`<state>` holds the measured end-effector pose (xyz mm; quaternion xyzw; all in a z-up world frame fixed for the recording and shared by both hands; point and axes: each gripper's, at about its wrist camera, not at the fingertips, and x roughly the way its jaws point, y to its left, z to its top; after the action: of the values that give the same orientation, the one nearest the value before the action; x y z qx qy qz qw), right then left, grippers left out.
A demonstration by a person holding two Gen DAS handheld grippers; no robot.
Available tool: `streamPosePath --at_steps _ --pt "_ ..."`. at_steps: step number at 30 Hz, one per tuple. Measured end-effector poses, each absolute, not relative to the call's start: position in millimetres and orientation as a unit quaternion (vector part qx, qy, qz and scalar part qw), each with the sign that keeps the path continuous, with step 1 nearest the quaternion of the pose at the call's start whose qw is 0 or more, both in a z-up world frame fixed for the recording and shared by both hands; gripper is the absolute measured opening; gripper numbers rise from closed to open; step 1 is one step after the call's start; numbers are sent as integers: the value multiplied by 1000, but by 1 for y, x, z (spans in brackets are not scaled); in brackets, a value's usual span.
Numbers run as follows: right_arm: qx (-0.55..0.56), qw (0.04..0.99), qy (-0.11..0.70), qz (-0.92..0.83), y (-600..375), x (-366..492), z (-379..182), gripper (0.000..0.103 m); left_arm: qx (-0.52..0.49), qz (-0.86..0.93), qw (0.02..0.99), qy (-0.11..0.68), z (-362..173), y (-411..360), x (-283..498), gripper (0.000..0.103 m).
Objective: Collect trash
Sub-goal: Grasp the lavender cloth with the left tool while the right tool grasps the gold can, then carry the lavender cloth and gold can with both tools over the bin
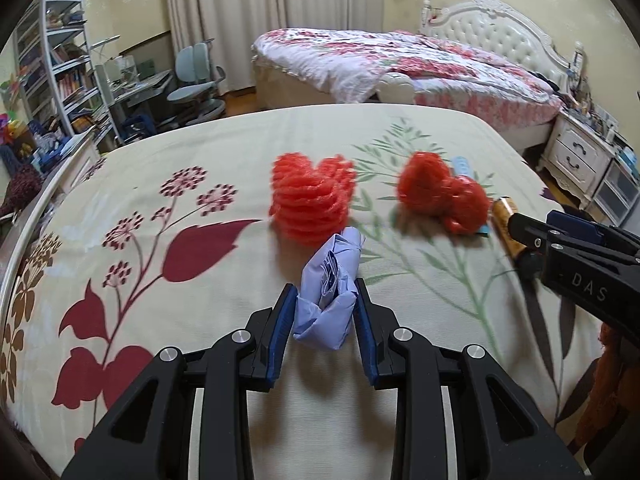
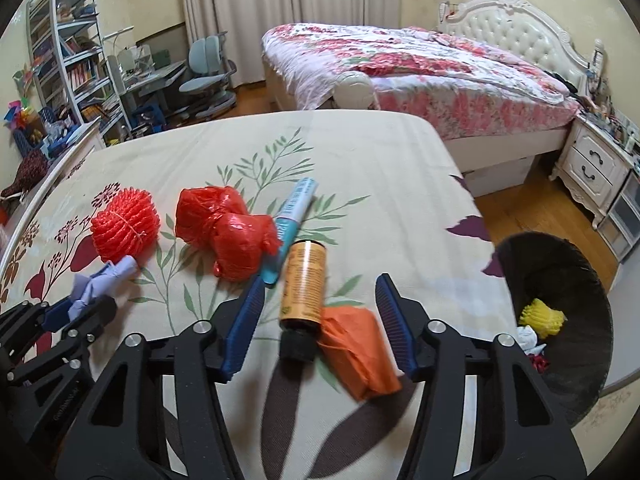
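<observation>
Bed [image 2: 380, 184]: floral sheet carrying the trash; bin [image 2: 560, 280] on the floor off its right edge
Right tool [image 2: 320, 312]: spread wide; bottle [image 2: 303, 284] and orange wrapper [image 2: 356, 344] lie between its fingers; bottle's long axis runs along them, cap nearest
Left tool [image 1: 325, 312]: clamped on the blue wad [image 1: 330, 292]; farther from the bin
Red net [image 1: 312, 200], red bag [image 2: 224, 228]: just ahead, untouched

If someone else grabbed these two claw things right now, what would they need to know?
Left gripper: shut on the lilac paper wad, low over the bedspread.
Right gripper: open, straddling the amber bottle and orange wrapper, gripping neither.
Bin: off the bed's right edge, already holding yellow and white scraps.
Left on the bed: red foam net, red plastic bag, blue tube, bottle, wrapper.
</observation>
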<state>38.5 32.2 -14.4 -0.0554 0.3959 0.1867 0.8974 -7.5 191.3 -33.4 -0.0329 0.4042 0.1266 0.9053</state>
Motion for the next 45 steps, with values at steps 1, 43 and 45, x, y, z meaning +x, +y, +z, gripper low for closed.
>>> streamPosePath --at_steps 1,43,45 --pt "-58 897 397 187 35 39 -15 48 -35 130 905 404 -34 196 -8 31" --pt "-34 905 383 185 21 10 5 23 -49 110 913 389 -27 191 -18 31" --pt "-30 907 378 180 13 8 9 23 -47 106 915 387 -25 186 -17 31"
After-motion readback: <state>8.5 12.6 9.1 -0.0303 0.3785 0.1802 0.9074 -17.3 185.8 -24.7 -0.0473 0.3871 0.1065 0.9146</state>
